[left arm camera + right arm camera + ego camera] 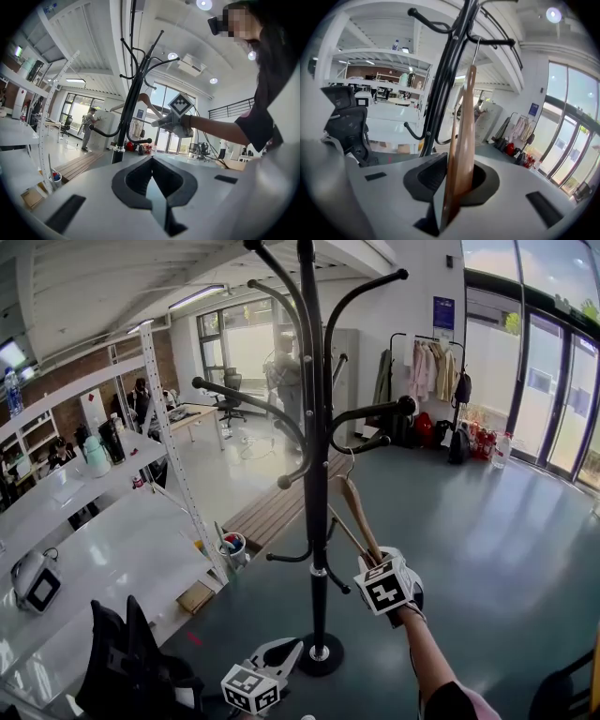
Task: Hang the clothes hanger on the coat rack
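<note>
Wooden clothes hanger (358, 512), head view: it is standing almost upright just right of the black coat rack (314, 474) pole. Its wire hook (349, 460) is reaching up to a low curved arm (370, 442) on the rack's right side, probably because that arm is the closest one.
Right gripper (373, 557), head view: it is gripping the hanger's lower end from underneath, leaving the hook end free to go over the arm.
Left gripper (281, 652), head view: it is hanging low near the rack's round base (321, 652), well apart from the hanger and seemingly taking no part.
Left gripper view: the jaws are lying together with nothing between them. Beyond them the right gripper is holding the hanger up beside the rack.
Right gripper view: the jaws are clamping narrowly on the flat wood. The hook is curving over the ball-tipped arm, but whether it is bearing weight cannot be told.
Step in hand: the hanging is looking nearly done. The hook is likely needing to settle fully before any release.
</note>
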A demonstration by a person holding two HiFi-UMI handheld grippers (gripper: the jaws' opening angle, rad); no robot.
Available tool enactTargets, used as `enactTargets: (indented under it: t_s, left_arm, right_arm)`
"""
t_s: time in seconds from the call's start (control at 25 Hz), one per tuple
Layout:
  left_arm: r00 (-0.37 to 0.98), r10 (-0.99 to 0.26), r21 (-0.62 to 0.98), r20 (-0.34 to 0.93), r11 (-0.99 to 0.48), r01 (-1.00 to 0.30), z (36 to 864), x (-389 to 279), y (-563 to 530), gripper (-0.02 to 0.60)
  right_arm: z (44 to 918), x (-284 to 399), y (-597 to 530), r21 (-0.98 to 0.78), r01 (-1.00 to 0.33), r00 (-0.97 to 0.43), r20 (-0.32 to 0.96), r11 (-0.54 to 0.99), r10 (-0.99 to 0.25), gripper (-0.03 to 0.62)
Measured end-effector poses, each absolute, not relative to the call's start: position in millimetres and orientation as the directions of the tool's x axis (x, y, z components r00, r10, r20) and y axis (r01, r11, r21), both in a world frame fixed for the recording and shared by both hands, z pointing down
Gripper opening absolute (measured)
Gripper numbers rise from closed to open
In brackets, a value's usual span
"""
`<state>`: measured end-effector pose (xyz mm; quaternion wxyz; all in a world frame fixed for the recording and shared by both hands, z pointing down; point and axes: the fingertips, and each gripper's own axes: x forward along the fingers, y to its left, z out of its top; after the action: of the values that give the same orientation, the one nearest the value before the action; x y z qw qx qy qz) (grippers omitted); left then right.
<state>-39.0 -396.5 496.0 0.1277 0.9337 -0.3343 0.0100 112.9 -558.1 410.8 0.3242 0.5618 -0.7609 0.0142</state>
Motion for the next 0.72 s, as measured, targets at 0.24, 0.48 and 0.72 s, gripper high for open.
enactTargets:
  t_s: [0.24, 0.48, 0.72]
  left_arm:
    - [0.780, -0.617, 0.239, 0.103, -0.746, -0.621, 497, -34, -390, 0.000]
    - [0.782, -0.615, 0.241, 0.101, -0.747, -0.619, 495, -26, -382, 0.000]
    - [0.779, -0.618, 0.242, 0.110, -0.743, -0.624, 498, -13, -367, 0.000]
  right_arm:
    - [389, 123, -555, 0.250, -0.930, -0.162, 0.375, 0.268, -0.913, 0.142]
    - [347, 141, -523, 0.223, -0.952, -0.153, 0.241, 0.208, -0.958, 0.153]
    - [321, 146, -480, 0.169, -0.955, -0.220, 0.146, 0.243, -0.965, 0.156]
